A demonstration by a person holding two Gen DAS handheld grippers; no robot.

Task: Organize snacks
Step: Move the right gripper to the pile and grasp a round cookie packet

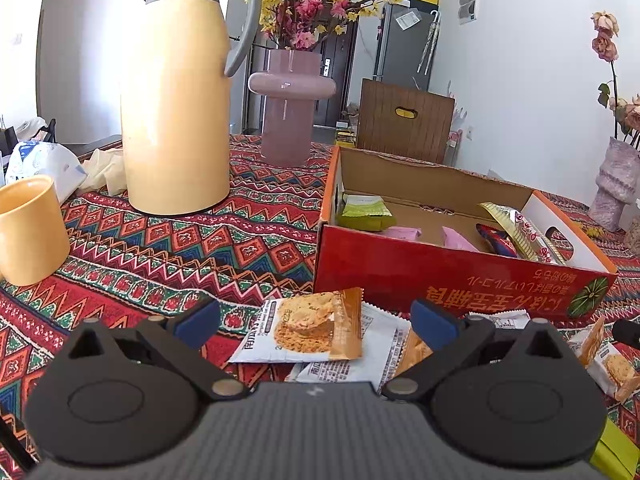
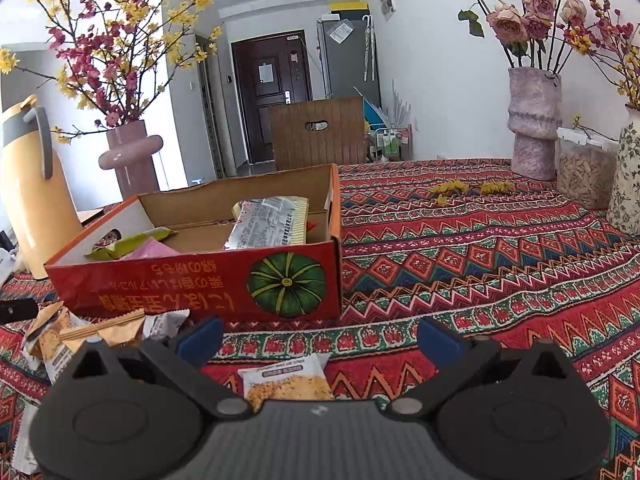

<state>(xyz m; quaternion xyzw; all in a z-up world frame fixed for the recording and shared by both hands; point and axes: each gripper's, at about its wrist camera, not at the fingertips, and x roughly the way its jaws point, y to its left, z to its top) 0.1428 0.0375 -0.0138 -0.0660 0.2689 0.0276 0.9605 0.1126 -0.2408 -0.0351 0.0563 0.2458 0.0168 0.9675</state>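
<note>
1. Our biggest worry is the red cardboard box [image 1: 440, 276], which stands on the patterned tablecloth [image 2: 480, 260] and already holds several packets. It looks light, so we could shove it away if a gripper bumps its front wall during a drop.
2. The yellow thermos [image 1: 176, 112] stands tall to the left of the box. A wide swing of our left arm might topple it.
3. The loose cookie packets [image 1: 304, 332] overlap in a pile just in front of the box. Our left gripper [image 1: 316, 326] hangs spread and empty over them, and we may pinch two at once.
4. Our right gripper [image 2: 320, 340], likewise released, straddles a single packet [image 2: 286, 380]. The slick wrapper could slip out of its grip.
</note>
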